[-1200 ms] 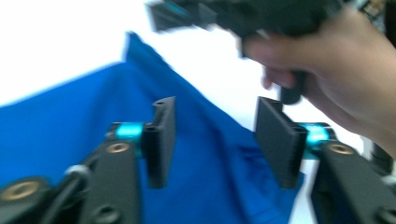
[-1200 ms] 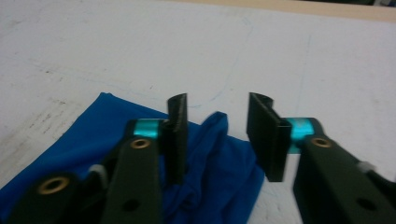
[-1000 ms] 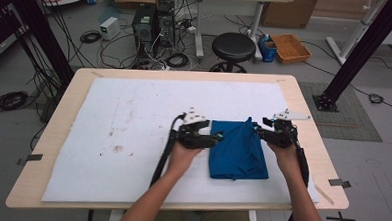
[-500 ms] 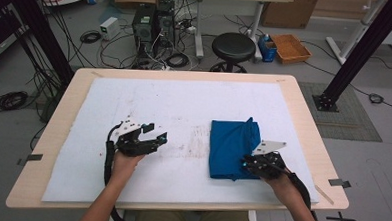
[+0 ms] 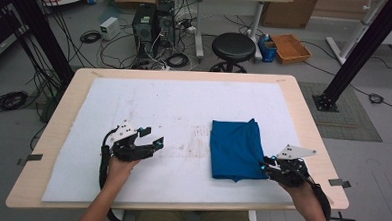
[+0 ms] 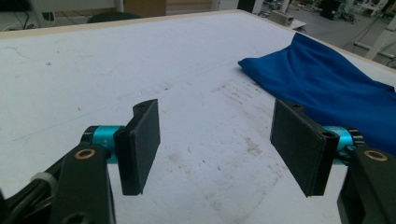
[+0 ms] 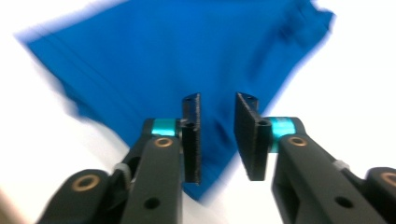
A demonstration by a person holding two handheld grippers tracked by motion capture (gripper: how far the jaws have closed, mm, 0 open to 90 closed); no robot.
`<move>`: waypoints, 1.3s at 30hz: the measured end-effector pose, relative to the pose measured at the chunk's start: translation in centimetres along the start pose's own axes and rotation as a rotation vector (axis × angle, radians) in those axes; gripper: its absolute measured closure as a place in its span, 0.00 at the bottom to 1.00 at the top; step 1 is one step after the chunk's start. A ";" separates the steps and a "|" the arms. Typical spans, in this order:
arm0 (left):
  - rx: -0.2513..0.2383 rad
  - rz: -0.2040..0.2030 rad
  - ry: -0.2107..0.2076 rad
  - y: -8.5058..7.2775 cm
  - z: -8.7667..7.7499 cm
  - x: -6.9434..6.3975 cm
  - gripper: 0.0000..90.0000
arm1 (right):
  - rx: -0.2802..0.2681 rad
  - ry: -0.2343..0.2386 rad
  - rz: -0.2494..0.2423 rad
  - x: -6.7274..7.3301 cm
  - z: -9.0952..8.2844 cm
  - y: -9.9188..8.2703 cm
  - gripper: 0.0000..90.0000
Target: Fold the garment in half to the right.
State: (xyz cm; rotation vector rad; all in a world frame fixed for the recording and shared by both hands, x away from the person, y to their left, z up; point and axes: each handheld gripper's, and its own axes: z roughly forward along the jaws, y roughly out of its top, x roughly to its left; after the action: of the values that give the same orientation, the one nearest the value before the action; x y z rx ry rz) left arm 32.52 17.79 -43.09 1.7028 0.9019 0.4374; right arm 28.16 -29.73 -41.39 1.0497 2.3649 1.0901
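A folded blue cloth (image 5: 235, 148) lies flat on the right half of the white mat (image 5: 184, 105). My right gripper (image 5: 264, 166) is at the cloth's near right corner. In the right gripper view its jaws (image 7: 218, 135) stand a narrow gap apart above the blue cloth (image 7: 163, 60); they have just been opening, with nothing pinched between them. My left gripper (image 5: 151, 141) rests on bare mat to the left of the cloth, well apart from it. In the left gripper view it (image 6: 217, 140) is wide open and holds nothing, with the cloth (image 6: 327, 79) off to its right.
The mat covers most of a wooden table (image 5: 304, 110) and has faint brown stains (image 5: 198, 138) near its middle. Beyond the far edge, on the floor, are a black stool (image 5: 233, 44), computer cases (image 5: 150, 21) and cables.
My left hand has moved left, off the cloth and onto bare mat. My right hand has drawn back along the cloth's right side to its near corner. The cloth now lies flatter.
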 end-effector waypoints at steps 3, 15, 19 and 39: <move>0.000 -0.005 0.001 -0.1 0.0 0.0 0.37 | 0.013 0.069 -0.023 0.8 1.4 -0.3 0.78; -0.007 -0.042 0.015 -0.2 -0.1 0.4 0.35 | 0.018 -0.015 0.075 -0.9 0.2 -1.0 0.75; 0.002 -0.044 0.010 -0.3 0.1 0.3 0.35 | -0.062 -0.122 0.149 -1.9 1.5 1.7 0.60; 0.011 -0.057 0.004 -0.6 -0.2 0.7 0.35 | -0.049 -0.422 0.285 -6.4 10.5 8.2 0.93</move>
State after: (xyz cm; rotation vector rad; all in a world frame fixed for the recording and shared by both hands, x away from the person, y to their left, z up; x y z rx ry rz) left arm 32.65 18.49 -43.70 1.6826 0.9548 0.3989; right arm 42.29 -25.49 -41.99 1.4673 1.8887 0.9001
